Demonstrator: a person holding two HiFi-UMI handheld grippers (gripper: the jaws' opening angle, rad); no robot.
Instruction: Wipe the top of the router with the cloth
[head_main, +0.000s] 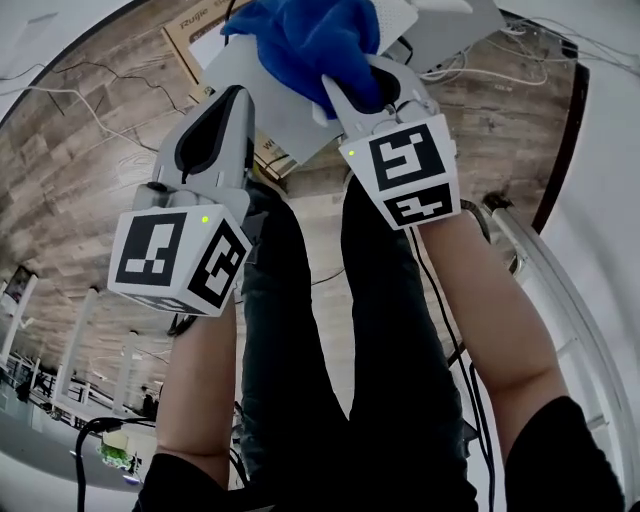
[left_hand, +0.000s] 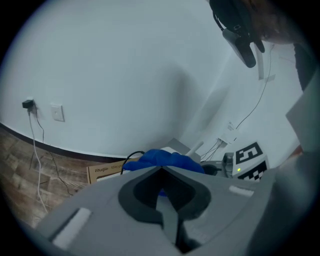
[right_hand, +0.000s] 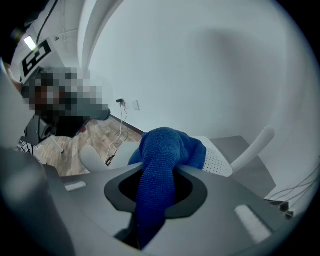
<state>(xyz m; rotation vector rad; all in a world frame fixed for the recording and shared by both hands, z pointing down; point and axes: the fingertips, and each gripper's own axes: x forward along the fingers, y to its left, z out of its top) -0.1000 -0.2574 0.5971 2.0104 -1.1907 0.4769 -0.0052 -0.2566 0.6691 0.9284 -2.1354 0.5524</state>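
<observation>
Head view: the blue cloth (head_main: 300, 35) is being gripped by the right gripper (head_main: 368, 90) over the white router (head_main: 398, 15), which is sitting on a grey surface (head_main: 455, 40) above a wood-plank floor (head_main: 90, 170). The left gripper (head_main: 225, 110) is being held just beside it. Left gripper view: its jaws are being held together, nothing between them. A white wall (left_hand: 125, 75), a wall socket (left_hand: 28, 104) and a cardboard box (left_hand: 105, 172) are being shown. Right gripper view: the jaws are being pressed onto the cloth, which is lying over the router's perforated top near an antenna (right_hand: 255, 145).
</observation>
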